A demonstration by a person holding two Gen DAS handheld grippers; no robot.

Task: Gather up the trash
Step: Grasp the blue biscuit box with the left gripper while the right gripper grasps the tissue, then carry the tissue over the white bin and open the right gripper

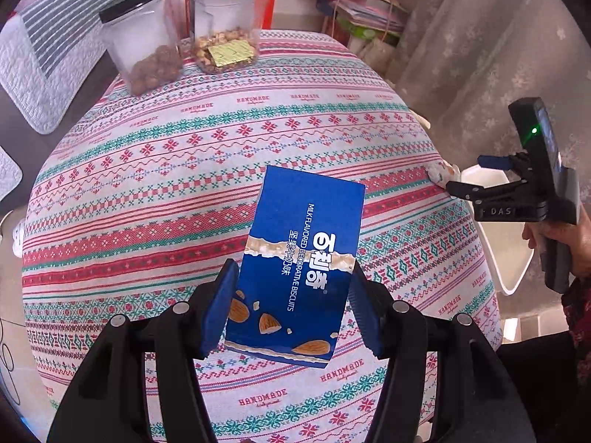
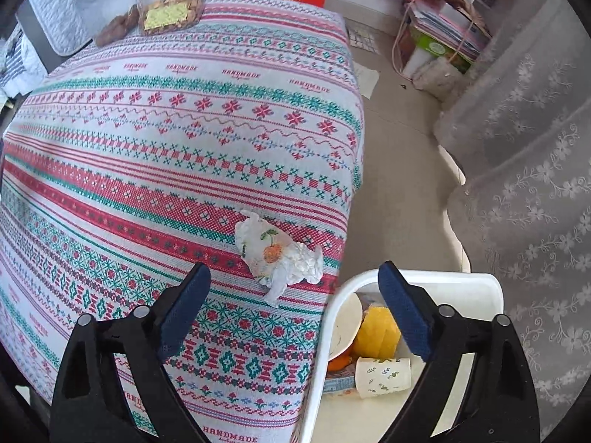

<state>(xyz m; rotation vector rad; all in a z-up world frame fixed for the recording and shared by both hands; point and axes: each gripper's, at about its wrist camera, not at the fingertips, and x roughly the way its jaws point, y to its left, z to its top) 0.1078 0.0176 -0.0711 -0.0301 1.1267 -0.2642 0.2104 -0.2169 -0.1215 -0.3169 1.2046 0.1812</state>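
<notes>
Left wrist view, left gripper point(image 1: 293, 304) clamping blue box point(image 1: 297, 262) over table point(image 1: 147, 199), right gripper point(image 2: 295, 308) hanging w/ fingers spread, tissue point(image 2: 282, 253) lying near bin point(image 2: 461, 280).

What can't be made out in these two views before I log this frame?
- Blue biscuit box, left wrist view: whether the left gripper pads actually press it; the box covers the contact.
- White bin, right wrist view: contents partly hidden by the right gripper finger and the frame edge.
- Nut jars, right wrist view: tops cut off.

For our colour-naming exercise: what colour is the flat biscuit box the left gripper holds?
Deep blue flat biscuit box with white lettering and almond pictures, clearest in the left wrist view.
</notes>
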